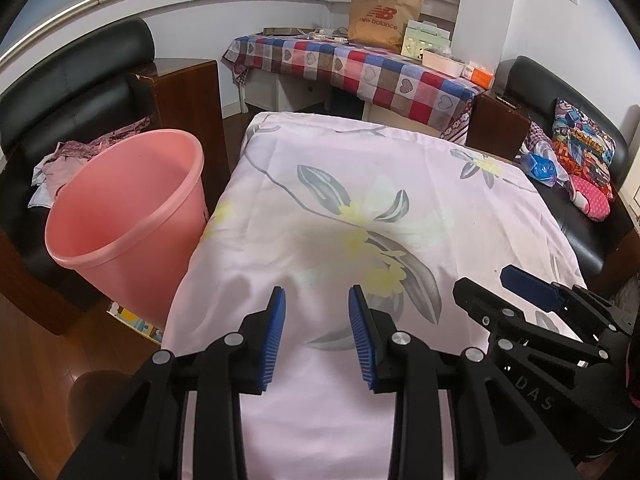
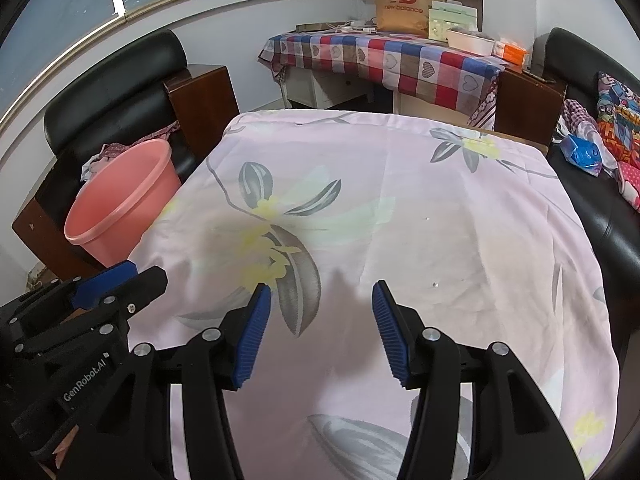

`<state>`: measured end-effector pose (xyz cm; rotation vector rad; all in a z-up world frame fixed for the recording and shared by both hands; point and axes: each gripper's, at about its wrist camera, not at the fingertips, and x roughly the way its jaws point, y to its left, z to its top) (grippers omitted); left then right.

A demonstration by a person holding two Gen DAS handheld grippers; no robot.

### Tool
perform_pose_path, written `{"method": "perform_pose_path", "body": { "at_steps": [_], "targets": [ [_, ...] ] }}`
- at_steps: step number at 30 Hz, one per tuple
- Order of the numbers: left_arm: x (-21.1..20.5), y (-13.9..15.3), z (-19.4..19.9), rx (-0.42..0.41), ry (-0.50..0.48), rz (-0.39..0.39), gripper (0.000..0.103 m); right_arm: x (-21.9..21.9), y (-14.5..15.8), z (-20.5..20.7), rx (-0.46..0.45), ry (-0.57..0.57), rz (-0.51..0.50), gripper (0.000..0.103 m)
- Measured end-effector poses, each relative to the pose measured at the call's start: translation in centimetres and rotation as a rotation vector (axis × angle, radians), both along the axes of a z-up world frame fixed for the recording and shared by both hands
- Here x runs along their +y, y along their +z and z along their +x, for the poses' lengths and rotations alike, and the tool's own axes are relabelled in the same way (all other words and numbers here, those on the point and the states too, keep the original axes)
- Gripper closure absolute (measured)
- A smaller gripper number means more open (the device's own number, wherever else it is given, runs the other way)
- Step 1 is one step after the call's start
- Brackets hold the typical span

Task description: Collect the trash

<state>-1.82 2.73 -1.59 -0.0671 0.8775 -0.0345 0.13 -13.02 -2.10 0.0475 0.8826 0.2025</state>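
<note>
A round pink plastic bin (image 1: 124,216), smooth-walled with a rolled rim and nothing visible inside, stands on the floor ahead and to the left of both tongs, just beside the tabletop's left edge. The left tongs (image 1: 316,300) and right tongs (image 2: 320,294) hover side by side over the tabletop (image 2: 460,208), released, gripping nothing. A pale pink floral cloth covers it; black leather armchairs (image 1: 72,80) flank it, and a checked-cloth desk (image 1: 360,68) stands beyond.

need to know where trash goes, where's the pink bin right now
The pink bin stands on the floor at the left edge of the floral-cloth table, in front of the black armchair; both wrist views show it on the left.
</note>
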Motion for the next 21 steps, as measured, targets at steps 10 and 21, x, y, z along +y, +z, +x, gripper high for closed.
{"method": "perform_pose_path", "body": {
  "at_steps": [10,21],
  "targets": [
    [-0.01,0.23,-0.18,-0.007,0.0,-0.001,0.071,0.14,0.01,-0.15,-0.003,0.004,-0.004,0.05],
    [0.02,0.24,-0.2,-0.006,0.0,-0.003,0.071,0.24,-0.03,-0.2,-0.001,0.005,-0.004,0.05]
  ]
}}
